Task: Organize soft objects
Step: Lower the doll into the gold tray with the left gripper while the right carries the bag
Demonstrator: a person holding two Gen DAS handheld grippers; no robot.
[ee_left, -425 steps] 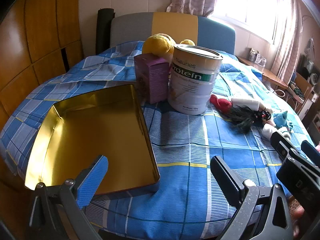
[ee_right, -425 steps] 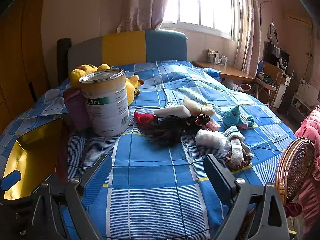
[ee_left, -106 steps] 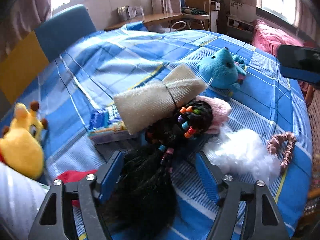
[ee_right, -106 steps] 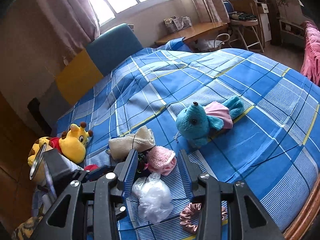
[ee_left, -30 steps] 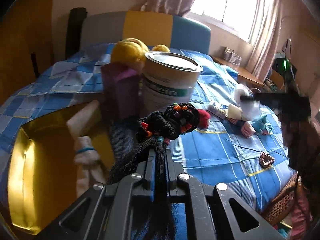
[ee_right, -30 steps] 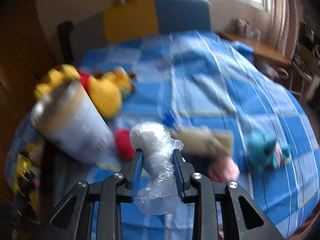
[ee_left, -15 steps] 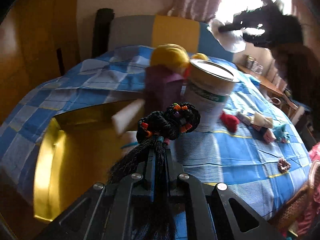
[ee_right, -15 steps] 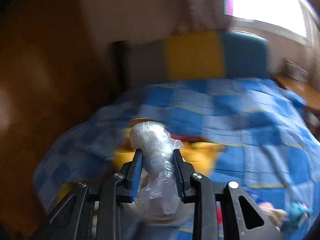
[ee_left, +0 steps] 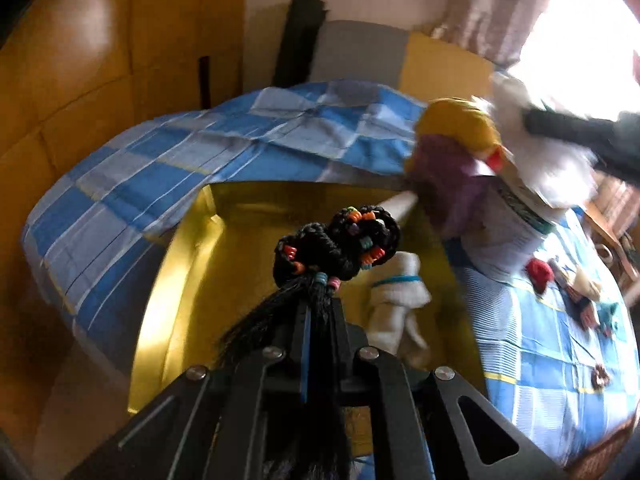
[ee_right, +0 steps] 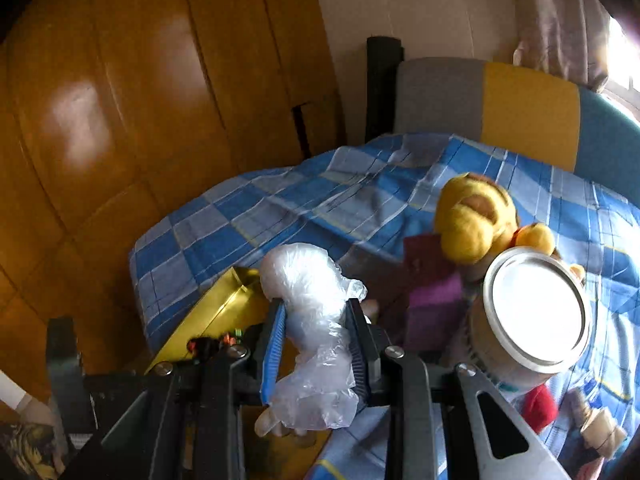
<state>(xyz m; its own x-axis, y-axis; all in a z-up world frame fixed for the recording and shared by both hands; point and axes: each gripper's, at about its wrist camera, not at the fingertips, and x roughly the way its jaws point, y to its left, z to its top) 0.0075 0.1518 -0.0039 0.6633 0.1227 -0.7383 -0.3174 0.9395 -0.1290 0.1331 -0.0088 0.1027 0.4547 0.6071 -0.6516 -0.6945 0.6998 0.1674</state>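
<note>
Jaws of the left gripper [ee_left: 316,312] are pinching together on a beaded black hair bundle [ee_left: 336,246], hanging over the gold tin tray [ee_left: 192,264]; a rolled white sock [ee_left: 396,300] is lying at its 3 o'clock. Right gripper [ee_right: 316,332] is clamping a clear plastic bag [ee_right: 312,312], tray corner at 9 o'clock.

A home bedroom: checked bedspread [ee_right: 280,208], padded headboard [ee_right: 480,104], curtained window [ee_left: 500,12].

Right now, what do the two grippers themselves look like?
Both are black frames with silver bolt heads. The left gripper has slim black fingers with a blue strip between them. The right gripper has ribbed blue pads and triangular cut-outs in its arms. No cables or markings show.
</note>
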